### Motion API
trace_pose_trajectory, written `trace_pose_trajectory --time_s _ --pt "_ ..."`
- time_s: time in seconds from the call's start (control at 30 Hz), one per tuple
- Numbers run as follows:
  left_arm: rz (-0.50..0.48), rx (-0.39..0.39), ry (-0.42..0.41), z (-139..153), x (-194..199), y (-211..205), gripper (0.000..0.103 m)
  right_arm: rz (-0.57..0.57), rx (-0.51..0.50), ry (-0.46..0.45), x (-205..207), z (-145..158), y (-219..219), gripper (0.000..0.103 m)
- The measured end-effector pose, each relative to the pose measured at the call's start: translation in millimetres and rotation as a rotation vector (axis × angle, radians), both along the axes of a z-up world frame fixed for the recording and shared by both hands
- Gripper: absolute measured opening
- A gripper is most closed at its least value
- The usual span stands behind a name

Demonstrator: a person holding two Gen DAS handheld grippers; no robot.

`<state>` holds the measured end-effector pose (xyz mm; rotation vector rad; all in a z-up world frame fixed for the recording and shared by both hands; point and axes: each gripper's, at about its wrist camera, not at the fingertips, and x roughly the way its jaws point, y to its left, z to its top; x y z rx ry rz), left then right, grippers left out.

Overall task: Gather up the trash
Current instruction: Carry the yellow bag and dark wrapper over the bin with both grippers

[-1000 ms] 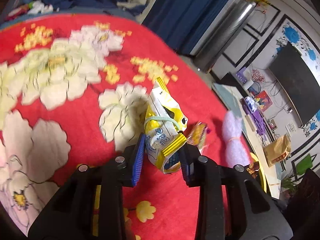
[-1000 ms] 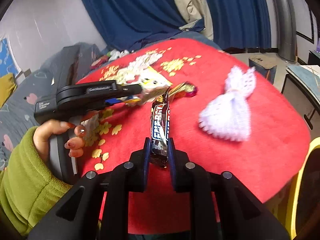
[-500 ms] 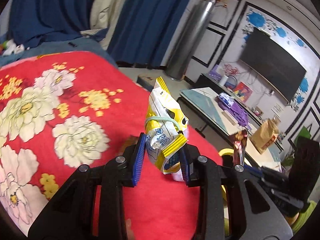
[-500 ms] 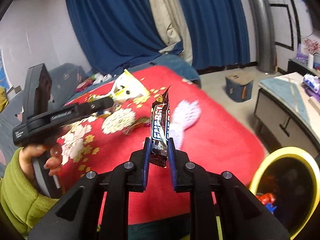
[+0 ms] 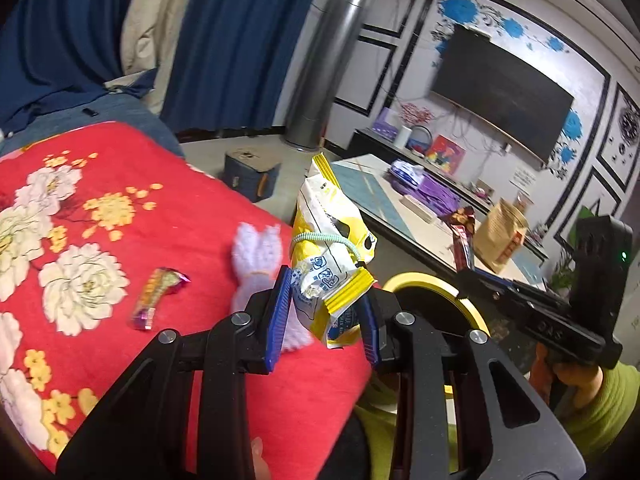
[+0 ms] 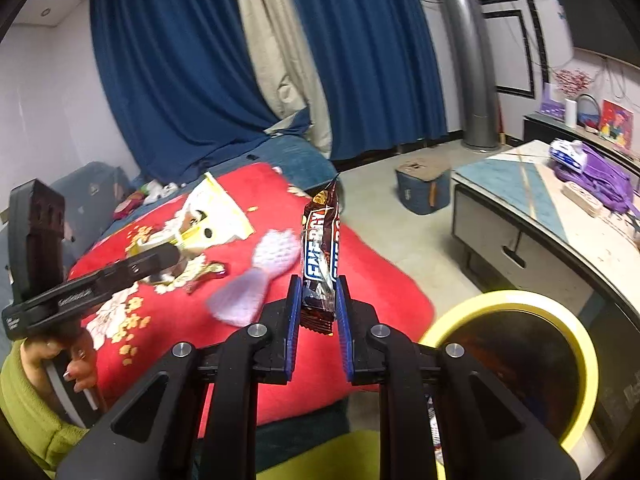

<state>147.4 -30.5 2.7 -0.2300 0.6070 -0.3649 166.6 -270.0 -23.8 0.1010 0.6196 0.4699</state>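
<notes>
the left gripper point(image 5: 322, 312) pinches the yellow snack bag point(image 5: 328, 256); the right gripper point(image 6: 318, 316) clamps the energy bar wrapper point(image 6: 320, 256). each should be centred over the yellow-rimmed bin point(image 6: 576, 320) before the jaws part.

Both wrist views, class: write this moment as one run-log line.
left gripper: shut on yellow snack bag | right gripper: shut on energy bar wrapper | yellow-rimmed bin: beside red blanket | candy wrapper: on blanket

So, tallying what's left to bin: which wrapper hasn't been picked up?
The small orange-purple wrapper, lying on the red blanket. The yellow bag and brown bar are both clamped in jaws.
</notes>
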Motion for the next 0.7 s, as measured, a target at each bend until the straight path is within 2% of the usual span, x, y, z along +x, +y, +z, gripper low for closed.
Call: trace_pose_trajectory --time_s 0.4,0.7 --pt "-0.114 0.038 0.027 -15 2 -52 0.024 -0.139 0.013 0.026 -4 -13 -59 0.017" --pt "-0.188 0.080 0.063 -34 7 -93 0.024 -0.253 0.019 0.080 -8 -29 -104 0.017"
